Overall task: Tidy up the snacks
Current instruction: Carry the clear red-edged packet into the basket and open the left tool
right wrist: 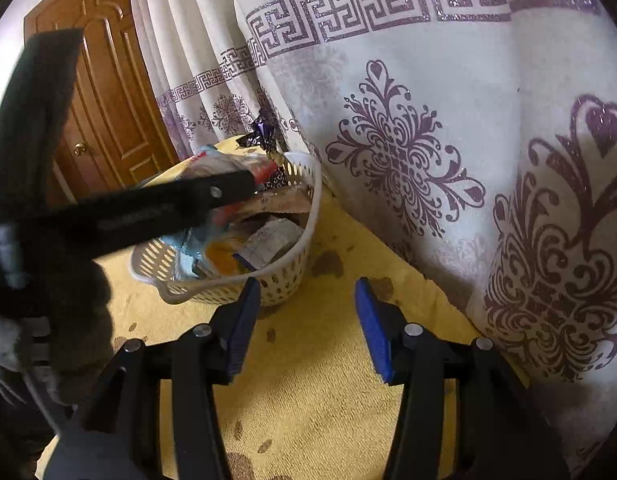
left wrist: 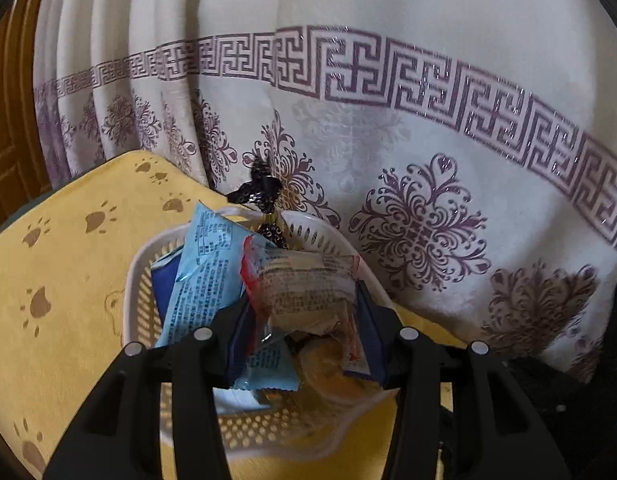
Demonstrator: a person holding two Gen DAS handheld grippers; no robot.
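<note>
1. Left gripper at 6 o'clock of its own view; jaws closed onto a clear snack packet with red edging, held over the white basket; we cannot tell whether the light-blue packet beside it is also caught between the pads.
2. Right gripper at 6 o'clock of the right wrist view; blue pads apart, nothing between them; it hangs over the yellow paw-print towel, just short of the basket.
3. Basket contents from the right view: several wrappers, blurred, lying loosely heaped; a dark twisted candy wrapper stands up at the far rim, 12 o'clock of the basket.
4. We judge the step to be placing the packet; best to lower it well inside the rim before parting the jaws, and lay it flat beside the blue one so the heap does not spill; thin film will crumple, so keep the squeeze light.
5. Pose: the left gripper enters from 9 o'clock in the right view, reaching across the basket, nose angled down; the right one points level toward 12 o'clock.
6. Farthest: patterned curtain just behind the basket; wooden door at 10 o'clock.
</note>
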